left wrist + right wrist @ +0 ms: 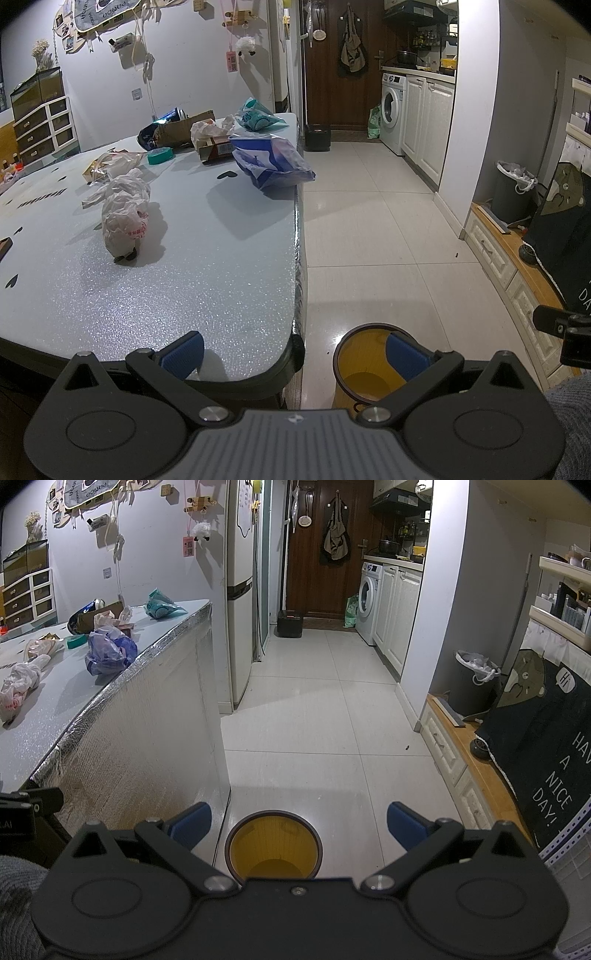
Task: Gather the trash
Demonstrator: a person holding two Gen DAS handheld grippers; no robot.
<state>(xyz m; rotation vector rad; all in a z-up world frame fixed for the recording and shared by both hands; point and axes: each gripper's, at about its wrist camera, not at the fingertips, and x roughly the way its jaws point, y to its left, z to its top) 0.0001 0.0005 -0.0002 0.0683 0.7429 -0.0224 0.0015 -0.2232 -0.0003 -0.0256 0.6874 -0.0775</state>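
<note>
A grey sparkly table (192, 288) holds trash: a crumpled white plastic bag (123, 214), a blue-and-white bag (271, 162) at the right edge, a teal bag (256, 116), a cardboard box (218, 149) and a green tape roll (160, 155). A yellow bin (364, 365) stands on the floor beside the table's near corner. My left gripper (295, 356) is open and empty above that corner. My right gripper (299, 825) is open and empty over the yellow bin (273, 845). The white bag (16, 688) and blue bag (109, 651) show at left.
A tiled floor (317, 716) runs to a brown door (321, 554) and a washing machine (369, 598). A fridge (240, 590) stands behind the table. A dark lined bin (472, 683) and a black mat (543, 768) sit on a low cabinet at right.
</note>
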